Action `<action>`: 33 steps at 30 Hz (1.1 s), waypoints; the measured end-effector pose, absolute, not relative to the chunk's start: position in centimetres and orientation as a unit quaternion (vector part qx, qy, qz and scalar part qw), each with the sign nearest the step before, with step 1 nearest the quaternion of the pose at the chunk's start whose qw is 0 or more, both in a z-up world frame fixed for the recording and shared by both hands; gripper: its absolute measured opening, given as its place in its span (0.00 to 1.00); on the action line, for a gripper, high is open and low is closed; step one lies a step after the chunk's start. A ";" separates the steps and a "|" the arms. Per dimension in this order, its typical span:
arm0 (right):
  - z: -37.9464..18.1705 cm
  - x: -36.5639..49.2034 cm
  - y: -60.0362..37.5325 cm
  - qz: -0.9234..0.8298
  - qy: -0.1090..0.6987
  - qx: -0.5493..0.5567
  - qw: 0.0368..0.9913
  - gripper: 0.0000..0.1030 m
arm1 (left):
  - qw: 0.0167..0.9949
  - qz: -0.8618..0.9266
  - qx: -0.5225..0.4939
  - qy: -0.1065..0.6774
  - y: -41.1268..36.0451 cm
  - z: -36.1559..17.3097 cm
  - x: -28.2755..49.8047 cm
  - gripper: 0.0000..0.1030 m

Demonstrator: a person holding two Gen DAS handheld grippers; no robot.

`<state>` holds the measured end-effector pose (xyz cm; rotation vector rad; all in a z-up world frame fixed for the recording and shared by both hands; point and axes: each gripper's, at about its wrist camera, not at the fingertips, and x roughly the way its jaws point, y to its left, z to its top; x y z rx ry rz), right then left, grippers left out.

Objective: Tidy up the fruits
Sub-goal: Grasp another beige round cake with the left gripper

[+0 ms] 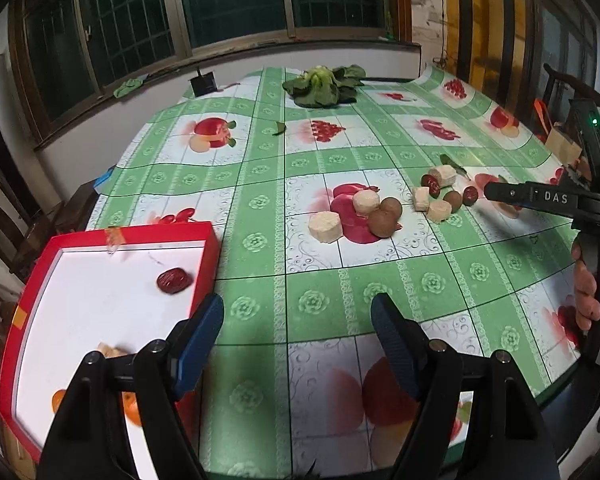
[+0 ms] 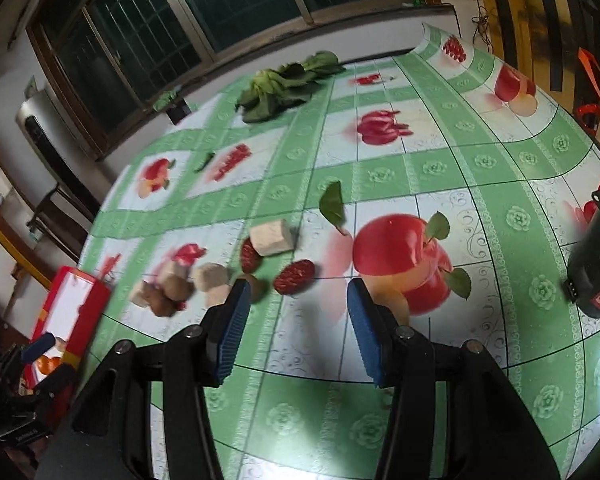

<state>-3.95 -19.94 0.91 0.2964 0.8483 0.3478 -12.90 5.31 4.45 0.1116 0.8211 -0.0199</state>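
Reaching with the right gripper, jaws apart and empty, the red date just beyond should be straddled squarely before closing. The left gripper, also apart and empty, is best kept beside the red tray.

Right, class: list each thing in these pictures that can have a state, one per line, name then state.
Red box: open, no lid on it.
Red date: lying inside the box.
Left tongs: open, nothing between them.
Right tongs: open, nothing between them.
Dates, brown fruits and pale chunks: loose on the tablecloth, outside the box.
Leafy greens: lying at the table's far end.
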 end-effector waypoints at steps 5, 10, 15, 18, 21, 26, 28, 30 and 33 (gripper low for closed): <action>0.0 -2.4 -18.2 0.146 0.431 0.093 0.885 0.37 | 0.907 -0.007 0.057 0.418 4.9 3.5 -10.7 0.74; -0.4 -1.4 -17.1 0.141 0.441 0.066 0.884 0.29 | 0.900 0.006 0.068 0.431 5.0 2.9 -8.1 0.74; -0.4 -0.6 -15.6 0.127 0.439 0.027 0.889 0.28 | 0.895 0.007 0.066 0.442 5.2 2.9 -6.2 0.74; -0.4 -0.8 -15.3 0.122 0.437 0.012 0.891 0.11 | 0.891 0.003 0.074 0.448 4.7 2.6 -5.1 0.74; -0.5 -0.7 -16.0 0.113 0.440 0.017 0.891 0.00 | 0.885 0.000 0.077 0.459 4.2 2.0 -4.0 0.74; -0.5 -0.4 -17.0 0.121 0.448 0.049 0.884 0.00 | 0.879 -0.015 0.062 0.473 3.9 1.0 -2.7 0.68; -0.4 -0.3 -17.3 0.127 0.456 0.062 0.879 0.00 | 0.880 -0.025 0.046 0.471 3.9 1.0 -2.6 0.52; -0.5 0.0 -18.1 0.135 0.469 0.091 0.868 0.01 | 0.881 -0.041 0.035 0.470 3.8 1.0 -2.6 0.31; -0.5 0.5 -19.7 0.140 0.479 0.142 0.855 0.01 | 0.884 -0.050 0.050 0.462 3.3 1.0 -3.0 0.28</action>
